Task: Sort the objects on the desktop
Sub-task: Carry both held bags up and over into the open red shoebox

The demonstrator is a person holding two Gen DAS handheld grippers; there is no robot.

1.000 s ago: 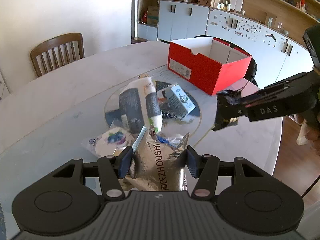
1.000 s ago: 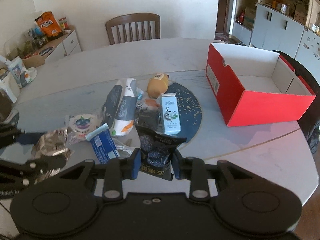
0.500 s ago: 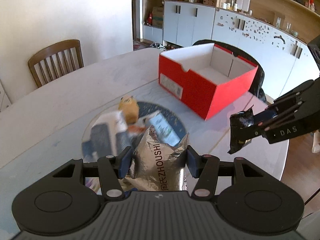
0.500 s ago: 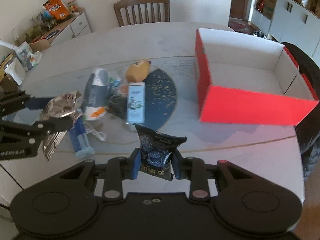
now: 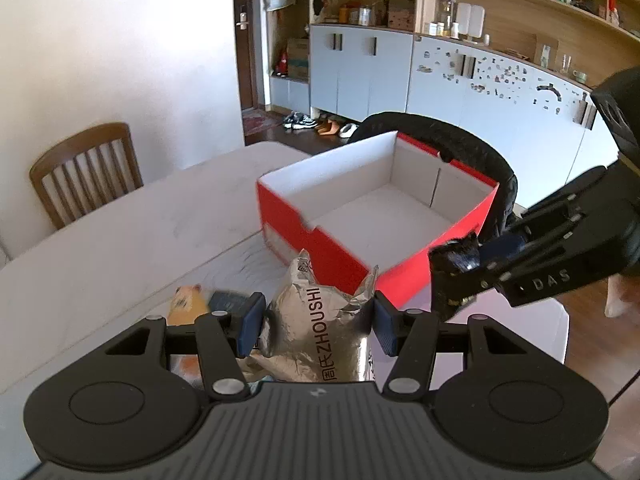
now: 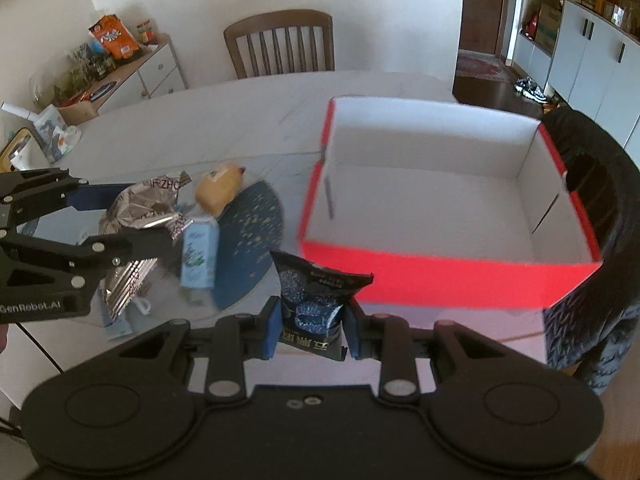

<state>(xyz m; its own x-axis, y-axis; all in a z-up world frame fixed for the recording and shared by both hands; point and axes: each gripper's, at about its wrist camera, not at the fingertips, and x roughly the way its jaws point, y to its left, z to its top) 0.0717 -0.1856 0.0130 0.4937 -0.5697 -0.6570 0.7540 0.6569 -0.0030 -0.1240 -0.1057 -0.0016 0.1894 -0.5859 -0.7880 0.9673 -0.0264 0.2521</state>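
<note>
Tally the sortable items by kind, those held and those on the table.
Foil or plastic packets: 2 (silver packet in left tongs, dark packet in right tongs)
Cartons: 1 (blue carton)
Yellow pouches: 1
Total: 4

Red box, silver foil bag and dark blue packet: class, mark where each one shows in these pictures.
red box [image 6: 440, 276], right wrist view, on its near red wall.
silver foil bag [image 5: 320, 332], left wrist view, on the printed front.
dark blue packet [image 6: 314, 304], right wrist view, on its front face.
</note>
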